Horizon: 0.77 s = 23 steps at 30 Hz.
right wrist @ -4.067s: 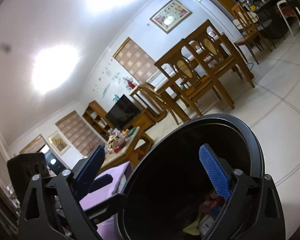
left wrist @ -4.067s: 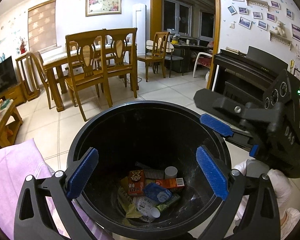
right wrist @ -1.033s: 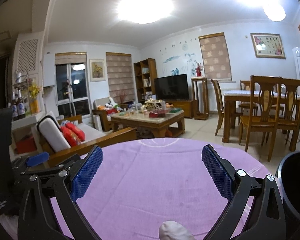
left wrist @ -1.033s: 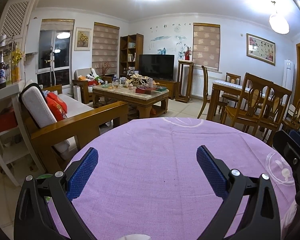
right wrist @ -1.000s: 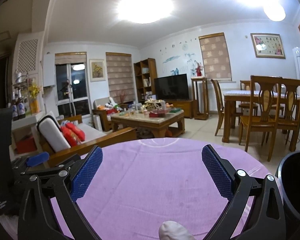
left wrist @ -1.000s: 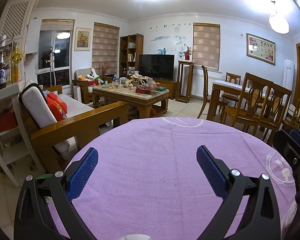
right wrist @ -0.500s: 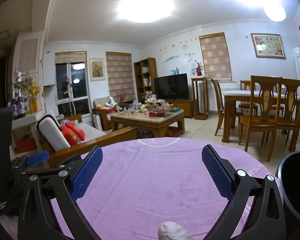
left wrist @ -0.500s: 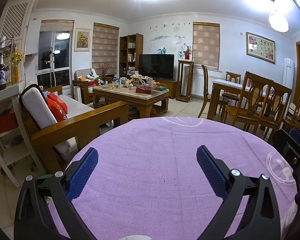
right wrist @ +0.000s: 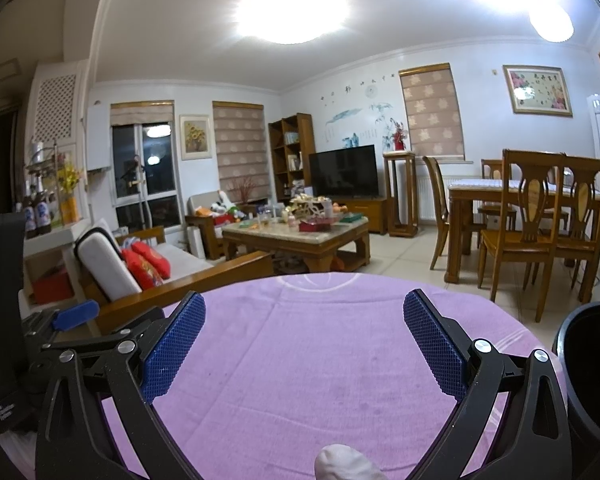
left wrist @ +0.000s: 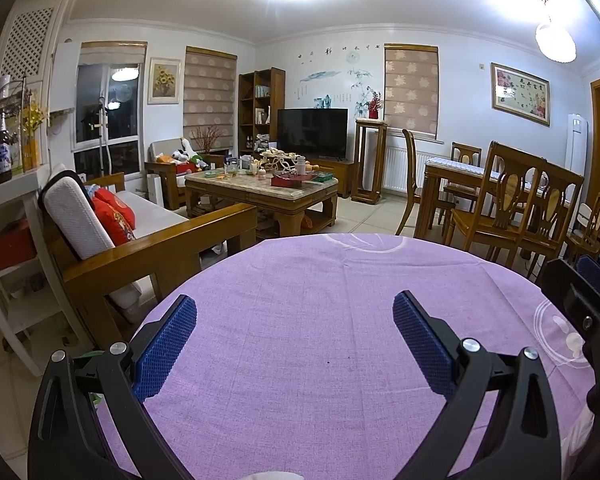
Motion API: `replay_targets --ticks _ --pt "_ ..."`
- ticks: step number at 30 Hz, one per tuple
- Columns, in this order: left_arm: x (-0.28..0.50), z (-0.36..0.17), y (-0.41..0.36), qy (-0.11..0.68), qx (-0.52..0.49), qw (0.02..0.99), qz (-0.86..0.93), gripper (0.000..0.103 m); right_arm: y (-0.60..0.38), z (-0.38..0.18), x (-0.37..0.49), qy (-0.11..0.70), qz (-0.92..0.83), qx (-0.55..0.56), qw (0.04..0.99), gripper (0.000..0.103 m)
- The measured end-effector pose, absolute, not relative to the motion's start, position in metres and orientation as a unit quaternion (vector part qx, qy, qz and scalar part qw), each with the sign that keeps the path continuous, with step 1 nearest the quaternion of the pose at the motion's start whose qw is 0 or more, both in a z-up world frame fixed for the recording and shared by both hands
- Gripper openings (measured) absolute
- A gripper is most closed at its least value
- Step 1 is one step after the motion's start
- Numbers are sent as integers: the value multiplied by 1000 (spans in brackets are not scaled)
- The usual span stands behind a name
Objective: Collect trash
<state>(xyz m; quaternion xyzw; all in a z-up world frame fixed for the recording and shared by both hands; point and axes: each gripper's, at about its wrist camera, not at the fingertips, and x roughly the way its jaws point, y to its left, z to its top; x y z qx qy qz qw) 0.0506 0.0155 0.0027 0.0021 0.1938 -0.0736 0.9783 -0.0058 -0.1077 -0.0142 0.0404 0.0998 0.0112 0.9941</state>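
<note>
Both grippers have swung away from the bin they were peering into a few seconds back, and for the last second they have barely stirred. They now hang side by side over the table (left wrist: pixel 300 340), its purple cloth bare as far as either camera shows.

From where I stand, the left gripper (left wrist: pixel 296 344) has its jaws spread wide with nothing between the blue pads, and the right gripper (right wrist: pixel 304 344) is the same: released, empty. I'd say they are held low and level like this to scan the cloth for anything left to pick up, and it looks as though the collecting is done or close to it.

The bin (right wrist: pixel 588 364) sits off the table's edge at about 3 o'clock in the right view, near enough for a short swing from the cloth. Only a slice of its black rim and wall shows; the trash inside cannot be seen from here.

The near edge of the table is cut off behind the gripper frames. A pale rounded shape at 6 o'clock in the right view may be a gloved fingertip, but I can't be sure.
</note>
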Motion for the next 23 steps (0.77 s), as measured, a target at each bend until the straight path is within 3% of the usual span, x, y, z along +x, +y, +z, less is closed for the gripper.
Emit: replay_targets --ticks 23 --pt "54 0 20 197 0 977 -81 98 -107 -13 -5 101 13 40 994 98"
